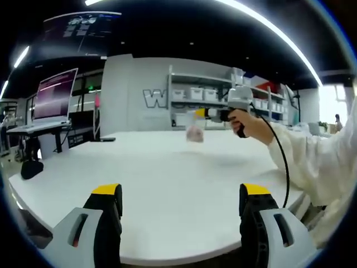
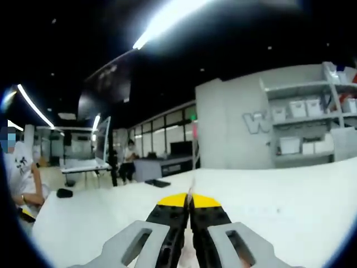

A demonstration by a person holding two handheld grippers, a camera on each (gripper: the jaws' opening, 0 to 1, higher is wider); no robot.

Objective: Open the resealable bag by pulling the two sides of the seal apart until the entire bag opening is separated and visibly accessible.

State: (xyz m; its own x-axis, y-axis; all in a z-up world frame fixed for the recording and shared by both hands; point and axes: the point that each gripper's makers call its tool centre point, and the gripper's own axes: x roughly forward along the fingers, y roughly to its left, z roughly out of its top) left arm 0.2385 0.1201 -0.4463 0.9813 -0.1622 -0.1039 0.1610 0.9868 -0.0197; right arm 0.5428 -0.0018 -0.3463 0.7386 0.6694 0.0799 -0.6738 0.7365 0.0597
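A person's right gripper (image 1: 207, 113) holds a clear resealable bag (image 1: 195, 129) in the air above the far side of a round white table (image 1: 167, 190), the bag hanging down from the clenched jaws with something pinkish inside that is too blurred to name. In the right gripper view those yellow-tipped jaws are pressed together on a thin upright edge of the bag (image 2: 191, 195), seemingly one side of the seal. The left gripper (image 1: 181, 192) waits low at the table's near edge, well apart from the bag, its jaws spread wide and holding nothing. The person's hand (image 1: 245, 118) and a white sleeve reach in over the table's right side, with storage shelves (image 1: 206, 92) standing behind it and a monitor (image 1: 54, 94) on a desk off its left side. The seal looks unopened. The risk from here is that the single pinch slips on slick plastic, or that the left jaws catch both layers at once and the bag simply drags sideways.
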